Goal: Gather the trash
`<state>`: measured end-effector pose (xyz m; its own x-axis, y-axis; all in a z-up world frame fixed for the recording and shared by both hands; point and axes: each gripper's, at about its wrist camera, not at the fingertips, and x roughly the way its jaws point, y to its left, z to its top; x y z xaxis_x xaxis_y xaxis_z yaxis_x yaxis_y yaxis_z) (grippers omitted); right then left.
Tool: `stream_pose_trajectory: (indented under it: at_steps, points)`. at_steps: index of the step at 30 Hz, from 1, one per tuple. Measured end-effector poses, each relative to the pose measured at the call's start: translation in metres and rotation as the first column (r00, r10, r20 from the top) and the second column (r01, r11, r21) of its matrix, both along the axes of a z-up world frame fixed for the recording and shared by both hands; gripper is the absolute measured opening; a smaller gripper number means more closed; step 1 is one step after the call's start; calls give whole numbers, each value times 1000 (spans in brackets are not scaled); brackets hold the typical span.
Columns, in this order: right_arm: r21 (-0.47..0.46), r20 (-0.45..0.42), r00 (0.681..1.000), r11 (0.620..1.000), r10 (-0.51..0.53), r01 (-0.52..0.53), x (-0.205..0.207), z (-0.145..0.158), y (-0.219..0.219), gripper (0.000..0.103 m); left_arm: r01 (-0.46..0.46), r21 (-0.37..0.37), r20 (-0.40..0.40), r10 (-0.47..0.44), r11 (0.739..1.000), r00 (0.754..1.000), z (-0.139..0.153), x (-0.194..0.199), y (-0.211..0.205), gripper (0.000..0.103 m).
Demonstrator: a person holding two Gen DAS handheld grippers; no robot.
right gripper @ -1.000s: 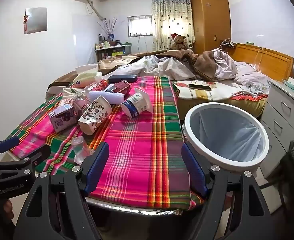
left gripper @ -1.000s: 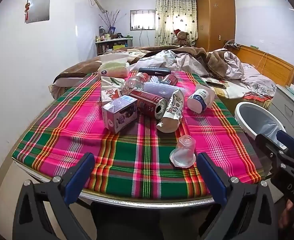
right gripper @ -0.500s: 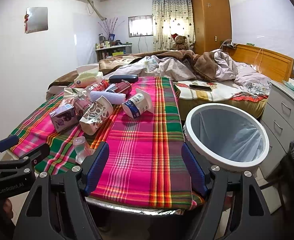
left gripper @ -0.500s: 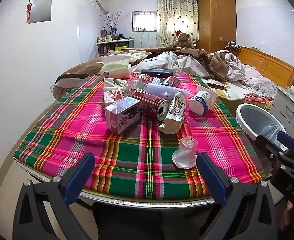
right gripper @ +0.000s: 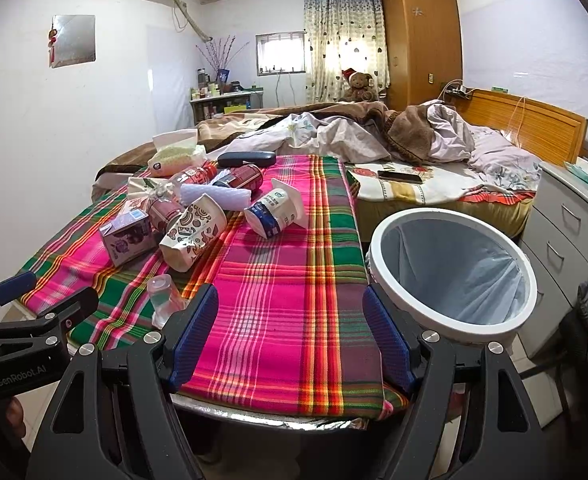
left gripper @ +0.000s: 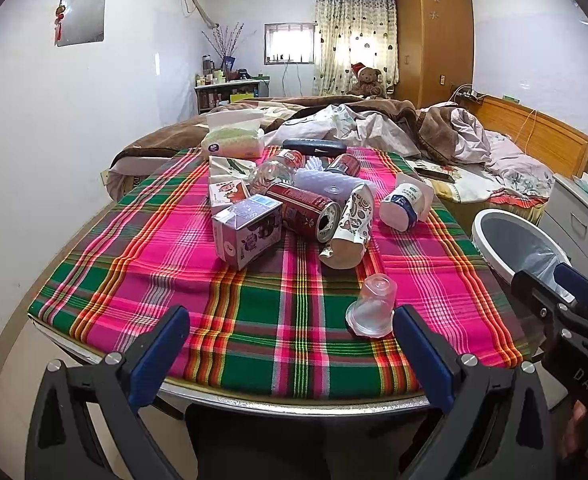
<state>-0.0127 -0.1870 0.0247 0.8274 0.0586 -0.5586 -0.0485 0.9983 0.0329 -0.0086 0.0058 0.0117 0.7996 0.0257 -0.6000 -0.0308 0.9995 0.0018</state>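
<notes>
Trash: clear plastic cup (left gripper: 371,306), upturned near the front edge of the plaid-clothed table (left gripper: 134,264), nearest to reach; purple drink carton (left gripper: 248,230), red can (left gripper: 307,212) and patterned paper cup (left gripper: 351,226) heaped mid-table. White-rimmed lined bin (right gripper: 453,272): beside the table's right edge, mouth open for drops. Left gripper (left gripper: 290,344) and right gripper (right gripper: 290,330): jaws spread, empty, poised at the near edge.

Black tongs (left gripper: 290,344); blue pads (right gripper: 192,336); silver screws (right gripper: 429,336); "GenRobot.AI" lettering (right gripper: 20,376)

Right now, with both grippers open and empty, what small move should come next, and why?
Probably ease the left gripper forward and slightly right to the clear plastic cup: it lies nearest, apart from the pile, just ahead of its right finger, and the lined bin stands open beside the table.
</notes>
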Motion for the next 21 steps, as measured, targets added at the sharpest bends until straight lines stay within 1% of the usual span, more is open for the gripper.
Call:
stream_pose_trajectory:
  at_steps: [21]
  points:
    - [-1, 3, 1000, 1000, -2, 2, -1, 0, 1, 76, -2, -4, 2, 2, 1000, 1000, 1, 0, 2, 103]
